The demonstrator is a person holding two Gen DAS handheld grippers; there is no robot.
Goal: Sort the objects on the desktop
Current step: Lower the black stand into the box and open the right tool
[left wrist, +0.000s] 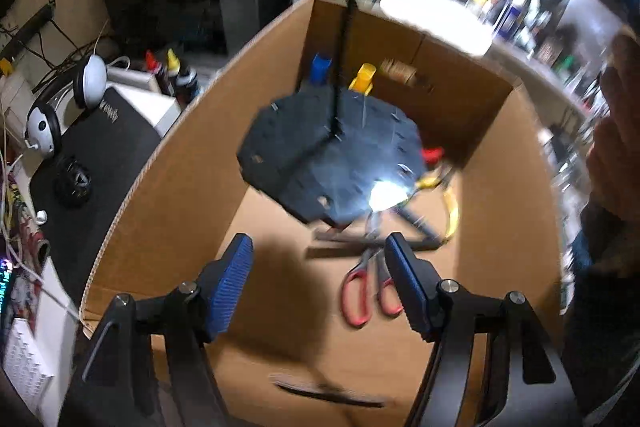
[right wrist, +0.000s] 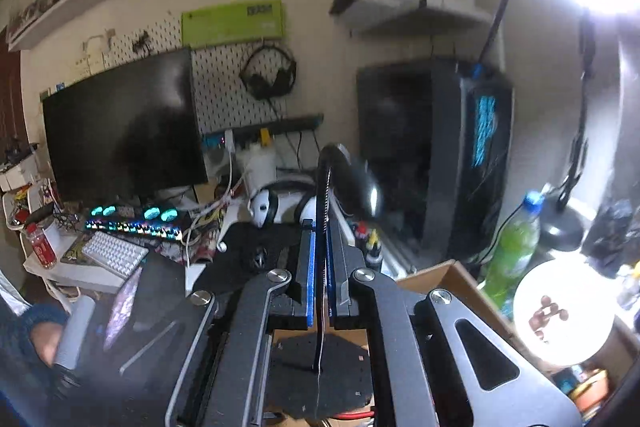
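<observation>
A small black desk lamp hangs over an open cardboard box [left wrist: 192,155]. My right gripper [right wrist: 320,227] is shut on its thin gooseneck [right wrist: 322,267], with the lamp head [right wrist: 352,183] above the fingers and the flat black base [right wrist: 320,367] below. In the left wrist view the base [left wrist: 320,155] hovers inside the box with the gooseneck [left wrist: 348,27] rising from it. My left gripper [left wrist: 318,247] stands open over the box with nothing between its pads. Red-handled scissors [left wrist: 360,291] lie on the box floor, beside its right finger.
Blue [left wrist: 320,67] and yellow [left wrist: 364,77] items, a twine spool [left wrist: 398,71] and cables lie in the box's far end. White headphones [left wrist: 44,123], a mouse [left wrist: 74,181] and a dark mat [left wrist: 104,155] are left of it. A hand [left wrist: 616,131] is at right. A green bottle [right wrist: 514,243] stands nearby.
</observation>
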